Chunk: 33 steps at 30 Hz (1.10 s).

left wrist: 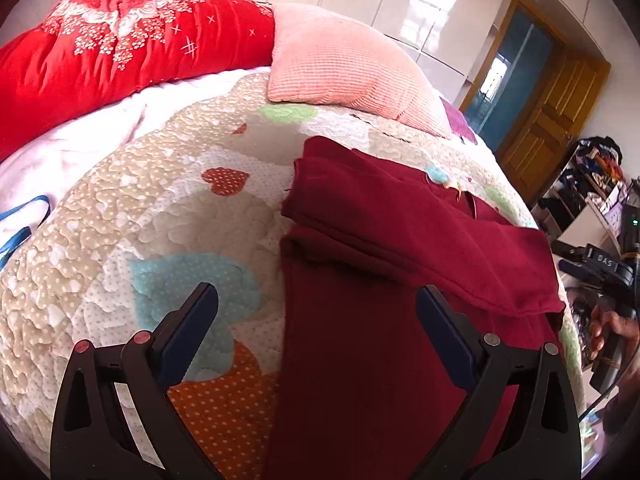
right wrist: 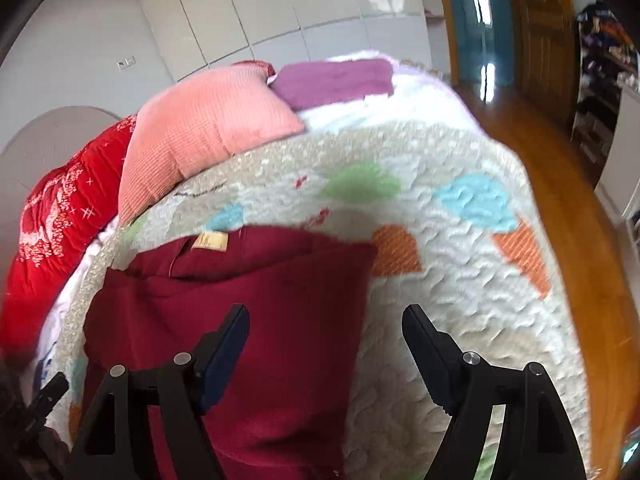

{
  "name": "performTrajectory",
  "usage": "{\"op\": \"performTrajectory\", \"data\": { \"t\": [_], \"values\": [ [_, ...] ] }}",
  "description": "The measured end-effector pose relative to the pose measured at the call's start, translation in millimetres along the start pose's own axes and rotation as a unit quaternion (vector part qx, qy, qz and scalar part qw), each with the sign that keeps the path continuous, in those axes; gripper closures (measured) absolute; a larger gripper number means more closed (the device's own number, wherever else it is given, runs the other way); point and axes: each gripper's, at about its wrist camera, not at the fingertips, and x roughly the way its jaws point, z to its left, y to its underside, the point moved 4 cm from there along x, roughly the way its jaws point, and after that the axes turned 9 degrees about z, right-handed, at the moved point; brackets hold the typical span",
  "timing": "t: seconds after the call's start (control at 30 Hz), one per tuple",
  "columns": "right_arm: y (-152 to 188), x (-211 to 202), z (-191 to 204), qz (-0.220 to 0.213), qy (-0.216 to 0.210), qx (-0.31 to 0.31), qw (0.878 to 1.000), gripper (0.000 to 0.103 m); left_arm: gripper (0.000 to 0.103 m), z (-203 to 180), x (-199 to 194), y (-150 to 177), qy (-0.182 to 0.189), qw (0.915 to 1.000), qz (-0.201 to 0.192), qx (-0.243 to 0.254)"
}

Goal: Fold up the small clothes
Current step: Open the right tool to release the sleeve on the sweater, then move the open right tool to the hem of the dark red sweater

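Note:
A dark red garment (left wrist: 384,280) lies partly folded on a patchwork quilt (left wrist: 160,208) on a bed, its upper part folded across the lower. My left gripper (left wrist: 318,300) is open and empty above the garment's left edge. In the right wrist view the same garment (right wrist: 264,320) shows a tan neck label (right wrist: 210,241) at its far edge. My right gripper (right wrist: 326,320) is open and empty, straddling the garment's right edge just above it. The right gripper and the hand holding it also show at the right of the left wrist view (left wrist: 600,264).
A pink pillow (left wrist: 344,68) and a red floral duvet (left wrist: 120,52) lie at the head of the bed. A purple cloth (right wrist: 332,80) lies beyond the pillow. Wooden floor (right wrist: 568,208) runs along the bed's right side, with doors and cluttered shelves (left wrist: 592,184) beyond.

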Motion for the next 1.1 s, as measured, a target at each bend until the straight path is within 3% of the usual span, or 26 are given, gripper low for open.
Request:
{"op": "performTrajectory", "data": {
  "t": [0.03,0.07,0.1,0.17,0.27,0.33,0.47,0.53,0.6,0.67,0.73,0.77,0.93,1.03,1.1],
  "values": [
    [2,13,0,0.022,-0.012,0.003,1.0,0.034,0.004,-3,1,1,-0.003,1.0,0.001,0.006],
    [2,20,1,0.029,0.006,-0.004,1.0,0.063,0.004,-5,2,2,-0.005,0.9999,0.001,0.012],
    [-2,16,2,0.007,0.03,-0.02,0.999,0.078,0.004,-6,3,3,-0.007,0.9999,0.002,0.015],
    [-7,4,-4,-0.027,0.047,-0.025,0.998,0.088,0.004,-7,6,4,-0.013,0.9997,0.004,0.022],
    [-12,4,-36,-0.032,0.12,-0.001,0.992,0.093,0.003,-6,12,4,-0.012,0.9996,0.012,0.021],
    [-8,5,-46,-0.02,0.081,0.011,0.996,0.093,0.004,-6,16,5,-0.013,0.9995,0.02,0.021],
    [4,-32,-39,-0.047,0.029,0.019,0.998,0.09,0.004,-6,14,5,-0.012,0.9996,0.017,0.018],
    [14,-44,-15,-0.045,-0.007,-0.011,0.999,0.09,0.004,-6,14,6,-0.013,0.9996,0.017,0.018],
    [28,-44,14,-0.029,-0.015,-0.067,0.997,0.09,0.004,-6,16,7,-0.016,0.9995,0.02,0.02],
    [42,-32,31,-0.001,0.011,-0.11,0.994,0.09,0.004,-7,17,8,-0.019,0.9993,0.022,0.022],
    [62,-13,23,0.033,0.075,-0.127,0.989,0.09,0.004,-8,16,9,-0.019,0.9993,0.021,0.025],
    [69,-7,17,0.04,0.086,-0.124,0.988,0.091,0.004,-9,16,9,-0.019,0.9993,0.02,0.026],
    [73,-32,14,0.01,0.054,-0.084,0.995,0.091,0.004,-10,17,11,-0.026,0.9988,0.028,0.031],
    [78,-48,27,-0.013,0.049,-0.094,0.994,0.089,0.004,-12,13,13,-0.027,0.9987,0.025,0.035],
    [83,-32,29,0.009,0.071,-0.104,0.992,0.089,0.003,-14,13,15,-0.033,0.9984,0.024,0.04]
  ]
}}
